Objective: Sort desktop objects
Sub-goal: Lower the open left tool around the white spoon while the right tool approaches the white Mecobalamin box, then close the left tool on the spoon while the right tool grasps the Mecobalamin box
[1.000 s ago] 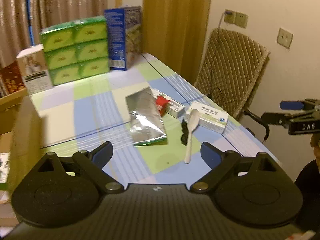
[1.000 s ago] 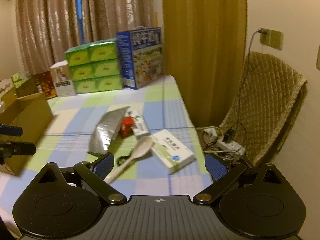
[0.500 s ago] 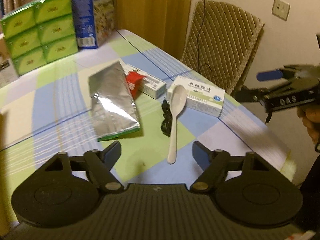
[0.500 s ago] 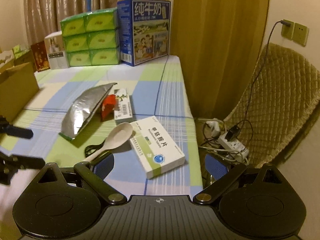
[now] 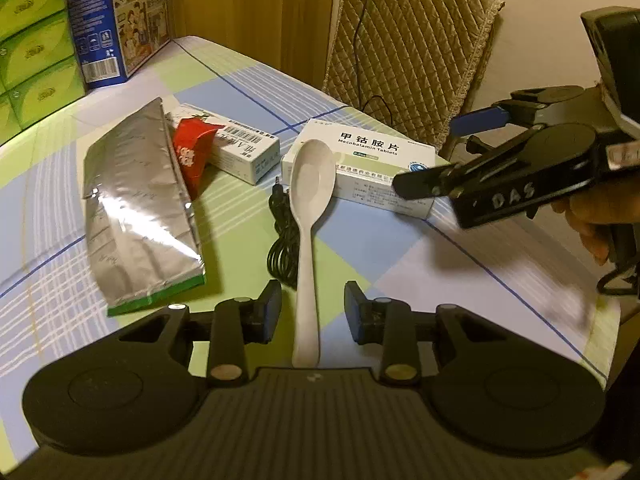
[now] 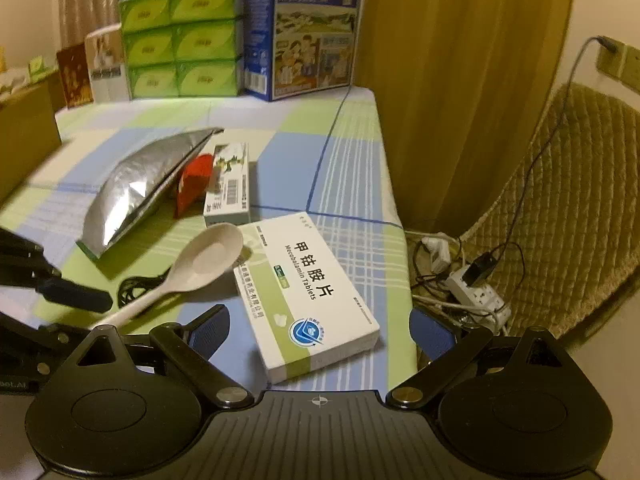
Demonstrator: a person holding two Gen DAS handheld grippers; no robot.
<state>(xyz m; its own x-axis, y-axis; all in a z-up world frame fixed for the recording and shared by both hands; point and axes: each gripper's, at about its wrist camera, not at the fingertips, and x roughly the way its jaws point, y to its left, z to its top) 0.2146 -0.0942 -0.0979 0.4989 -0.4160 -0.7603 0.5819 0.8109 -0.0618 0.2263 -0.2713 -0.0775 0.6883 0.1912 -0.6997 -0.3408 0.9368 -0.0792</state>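
You're holding the left gripper (image 5: 312, 312) low over the table (image 5: 420, 256), jaws partly open and sitting either side of the white spoon (image 5: 310, 200) handle, pads near it but not touching, nothing gripped. The spoon is lying bowl-up, its bowl resting against the edge of the white-green medicine box (image 6: 308, 296), its handle crossing a coiled black cable (image 5: 280, 248). You're holding the right gripper (image 6: 318, 330) with jaws wide open, flanking the near end of that medicine box, not touching it as far as shows. Left of the spoon a silver foil pouch (image 5: 136, 216) is lying flat, with a red packet (image 5: 192, 152) and a smaller white box (image 5: 240, 148) tucked beside it. Green tissue packs (image 6: 180, 40) and a blue milk carton (image 6: 308, 28) are standing at the table's far end. Your hand (image 5: 596, 212) is showing behind the right gripper.
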